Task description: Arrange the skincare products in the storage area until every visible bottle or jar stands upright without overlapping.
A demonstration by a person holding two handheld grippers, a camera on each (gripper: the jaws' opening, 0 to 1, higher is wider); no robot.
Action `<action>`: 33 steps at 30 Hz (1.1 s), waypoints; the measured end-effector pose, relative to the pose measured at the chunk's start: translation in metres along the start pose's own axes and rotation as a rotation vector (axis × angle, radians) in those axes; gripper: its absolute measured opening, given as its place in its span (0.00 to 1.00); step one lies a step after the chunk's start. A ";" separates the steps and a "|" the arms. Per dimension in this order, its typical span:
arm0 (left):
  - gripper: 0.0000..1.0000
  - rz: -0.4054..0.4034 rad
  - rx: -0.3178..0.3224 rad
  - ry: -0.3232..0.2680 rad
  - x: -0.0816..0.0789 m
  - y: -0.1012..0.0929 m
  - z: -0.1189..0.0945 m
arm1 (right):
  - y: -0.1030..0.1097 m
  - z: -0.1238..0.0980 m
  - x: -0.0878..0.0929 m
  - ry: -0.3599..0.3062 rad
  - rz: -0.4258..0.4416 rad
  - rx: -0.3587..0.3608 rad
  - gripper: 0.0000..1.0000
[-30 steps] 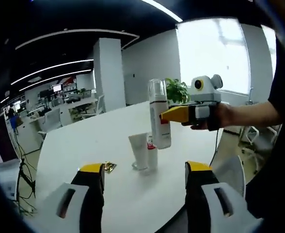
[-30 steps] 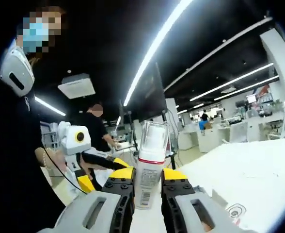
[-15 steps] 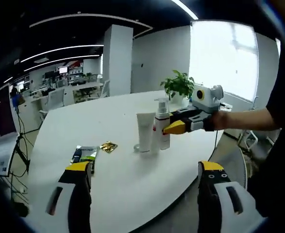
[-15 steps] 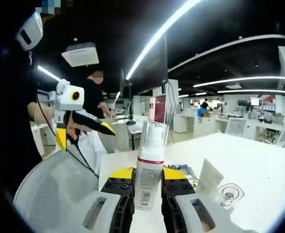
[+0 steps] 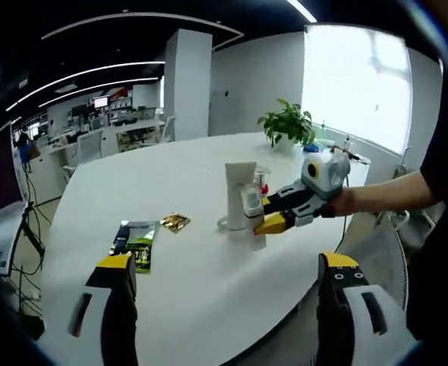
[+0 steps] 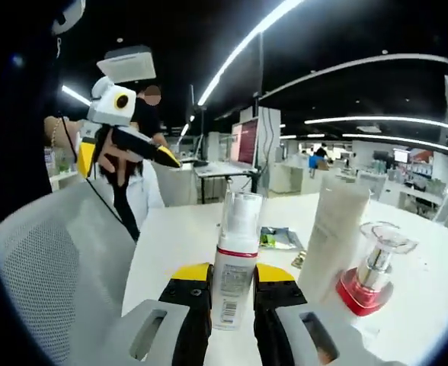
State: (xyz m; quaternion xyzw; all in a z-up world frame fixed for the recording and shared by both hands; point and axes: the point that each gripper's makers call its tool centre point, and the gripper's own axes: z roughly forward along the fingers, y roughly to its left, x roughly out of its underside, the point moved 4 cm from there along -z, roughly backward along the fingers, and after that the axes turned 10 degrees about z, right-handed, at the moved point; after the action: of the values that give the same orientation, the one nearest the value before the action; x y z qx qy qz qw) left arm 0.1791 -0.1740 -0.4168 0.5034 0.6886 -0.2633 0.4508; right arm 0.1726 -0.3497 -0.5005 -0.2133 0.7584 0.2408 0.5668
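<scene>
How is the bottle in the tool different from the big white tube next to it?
The pump bottle is gripped between the right tool's jaws; the white tube stands free on the table. The pump bottle has a clear cap and a red band; the white tube is plain, wide and flat-looking. In the right gripper view, the tube stands closer to the red-based jar. Both are white and upright.

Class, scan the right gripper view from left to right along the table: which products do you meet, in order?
Pump bottle held in the right gripper → white tube → red-based bottle with clear cap.
</scene>
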 end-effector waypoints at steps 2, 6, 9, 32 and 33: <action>0.95 -0.008 0.004 -0.004 0.001 0.001 0.005 | -0.001 0.002 0.005 0.005 -0.002 -0.002 0.10; 0.97 -0.007 0.015 0.006 0.005 -0.001 0.010 | -0.001 0.005 0.015 0.010 -0.009 -0.007 0.10; 0.99 -0.004 0.019 0.017 0.010 0.000 0.012 | -0.003 0.006 0.020 0.011 -0.015 -0.001 0.10; 0.96 0.023 0.061 0.068 0.019 -0.007 0.013 | -0.005 0.010 0.040 0.073 -0.050 -0.046 0.11; 0.96 0.025 0.063 0.068 0.019 -0.007 0.014 | -0.005 0.008 0.040 0.082 -0.047 -0.053 0.11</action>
State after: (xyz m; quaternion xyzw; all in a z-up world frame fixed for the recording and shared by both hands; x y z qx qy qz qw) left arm 0.1758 -0.1788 -0.4406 0.5343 0.6885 -0.2619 0.4145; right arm 0.1713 -0.3507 -0.5416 -0.2557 0.7692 0.2383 0.5350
